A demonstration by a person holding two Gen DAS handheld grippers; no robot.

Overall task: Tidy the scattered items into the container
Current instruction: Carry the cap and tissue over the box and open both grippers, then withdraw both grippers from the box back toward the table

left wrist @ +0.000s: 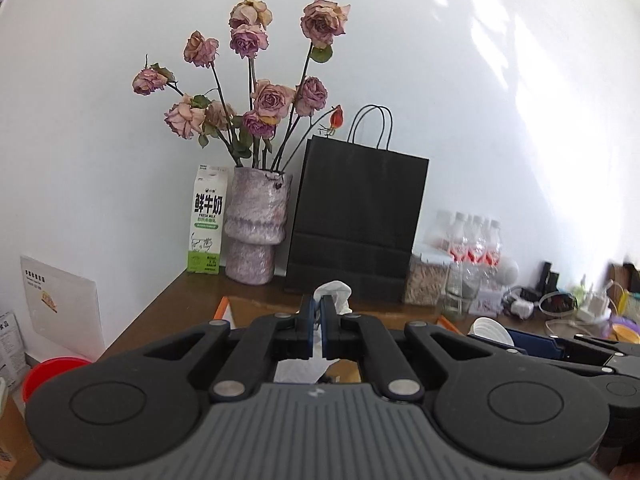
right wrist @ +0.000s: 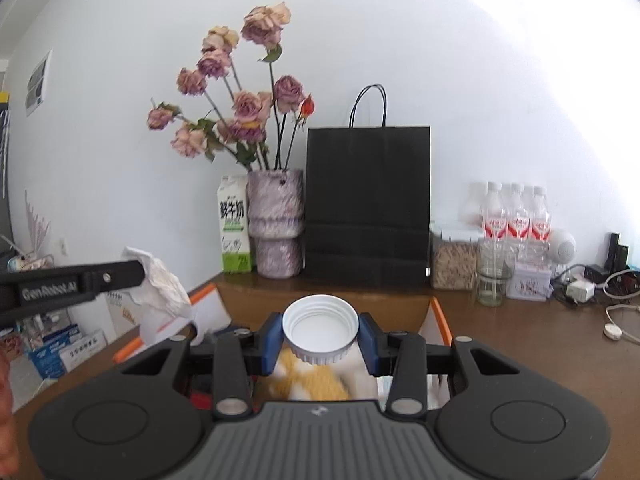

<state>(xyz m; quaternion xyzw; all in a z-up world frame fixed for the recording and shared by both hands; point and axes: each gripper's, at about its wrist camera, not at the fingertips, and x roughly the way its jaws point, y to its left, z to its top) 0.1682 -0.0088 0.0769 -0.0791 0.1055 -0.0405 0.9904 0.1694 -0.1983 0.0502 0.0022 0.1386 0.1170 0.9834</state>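
My left gripper (left wrist: 319, 312) is shut on a crumpled white tissue (left wrist: 334, 294), held above the open cardboard box with orange-edged flaps (left wrist: 224, 306). In the right wrist view the same gripper (right wrist: 138, 270) comes in from the left with the tissue (right wrist: 162, 282) hanging over the box's left flap (right wrist: 204, 296). My right gripper (right wrist: 320, 334) is shut on a white screw lid (right wrist: 320, 326), inside facing up, over the box (right wrist: 438, 312). Yellow and white things lie blurred in the box below the lid. The lid (left wrist: 490, 330) and right gripper also show at the right of the left wrist view.
Against the wall stand a milk carton (right wrist: 234, 228), a vase of dried roses (right wrist: 276, 224), a black paper bag (right wrist: 368, 200), a jar of oats (right wrist: 454, 258), water bottles (right wrist: 516, 216) and a glass (right wrist: 490, 280). Cables and chargers lie at the right (right wrist: 580, 286). A red bowl (left wrist: 52, 372) sits low left.
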